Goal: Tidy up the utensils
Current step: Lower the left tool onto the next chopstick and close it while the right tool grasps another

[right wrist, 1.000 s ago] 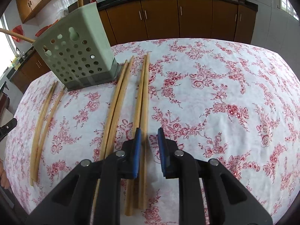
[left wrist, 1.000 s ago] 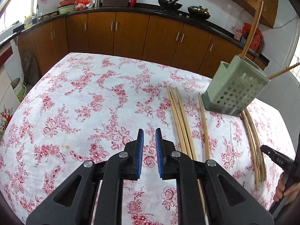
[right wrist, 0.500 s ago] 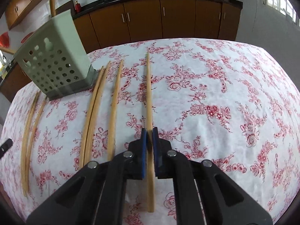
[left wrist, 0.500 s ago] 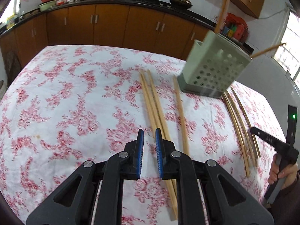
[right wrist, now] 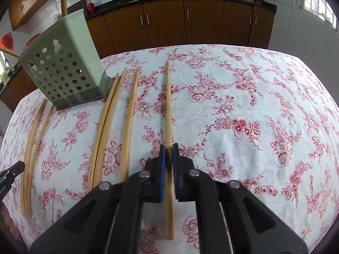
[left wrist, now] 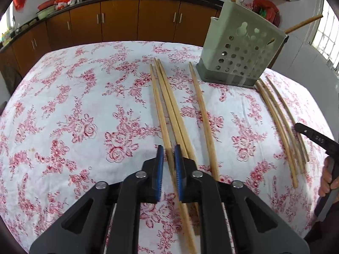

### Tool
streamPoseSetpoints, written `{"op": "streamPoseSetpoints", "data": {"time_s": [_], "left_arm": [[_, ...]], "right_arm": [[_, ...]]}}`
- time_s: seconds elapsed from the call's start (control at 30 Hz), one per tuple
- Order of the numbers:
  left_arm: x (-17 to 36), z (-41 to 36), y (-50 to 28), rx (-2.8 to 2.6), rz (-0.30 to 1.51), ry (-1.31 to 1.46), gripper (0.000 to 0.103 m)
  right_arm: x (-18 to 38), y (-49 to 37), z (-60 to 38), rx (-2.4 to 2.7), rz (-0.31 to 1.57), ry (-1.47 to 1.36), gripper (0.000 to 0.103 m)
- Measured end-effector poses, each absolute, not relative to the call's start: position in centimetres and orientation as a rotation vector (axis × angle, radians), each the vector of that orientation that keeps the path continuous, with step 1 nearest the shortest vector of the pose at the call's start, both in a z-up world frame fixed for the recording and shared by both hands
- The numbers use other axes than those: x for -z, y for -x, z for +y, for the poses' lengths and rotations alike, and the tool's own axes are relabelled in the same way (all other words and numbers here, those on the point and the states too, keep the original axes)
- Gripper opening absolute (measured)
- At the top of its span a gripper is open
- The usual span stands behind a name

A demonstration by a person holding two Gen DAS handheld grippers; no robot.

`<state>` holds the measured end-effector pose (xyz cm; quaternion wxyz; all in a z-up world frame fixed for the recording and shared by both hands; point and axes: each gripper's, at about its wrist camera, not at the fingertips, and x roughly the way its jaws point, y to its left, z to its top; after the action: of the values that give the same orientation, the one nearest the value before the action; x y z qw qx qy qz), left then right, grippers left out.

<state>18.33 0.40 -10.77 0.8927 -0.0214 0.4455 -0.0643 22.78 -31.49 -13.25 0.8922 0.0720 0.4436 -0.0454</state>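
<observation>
Several long wooden chopsticks lie on the floral tablecloth (left wrist: 74, 110) in front of a pale green perforated utensil holder (left wrist: 241, 48), which has two sticks standing in it. My right gripper (right wrist: 168, 148) is shut on one chopstick (right wrist: 168, 97), the rightmost one in its view, set apart from the others. My left gripper (left wrist: 168, 150) is slightly open, its blue pads on either side of the leftmost chopstick (left wrist: 157, 103) of a close group of three. The holder also shows in the right wrist view (right wrist: 63, 63).
A single chopstick (left wrist: 201, 110) lies right of the group and a curved bundle (left wrist: 279, 122) lies past the holder. The other gripper's black tip (left wrist: 313, 137) and a hand show at the right edge. Brown kitchen cabinets (left wrist: 118, 21) stand beyond the table.
My right gripper closed on a chopstick and pulled it away from its neighbour. My left gripper moved right over the group of three, straddling the leftmost stick.
</observation>
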Motion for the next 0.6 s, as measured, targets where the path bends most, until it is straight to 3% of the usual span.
{"op": "streamPoseSetpoints", "data": {"time_s": [0.6], "left_arm": [[10.6,6.5,-22.0,0.027,0.891,0.111,0.008]], "right_arm": [[13.3,-23.0,-32.7,0.136,0.874,-0.126,0.008]]}}
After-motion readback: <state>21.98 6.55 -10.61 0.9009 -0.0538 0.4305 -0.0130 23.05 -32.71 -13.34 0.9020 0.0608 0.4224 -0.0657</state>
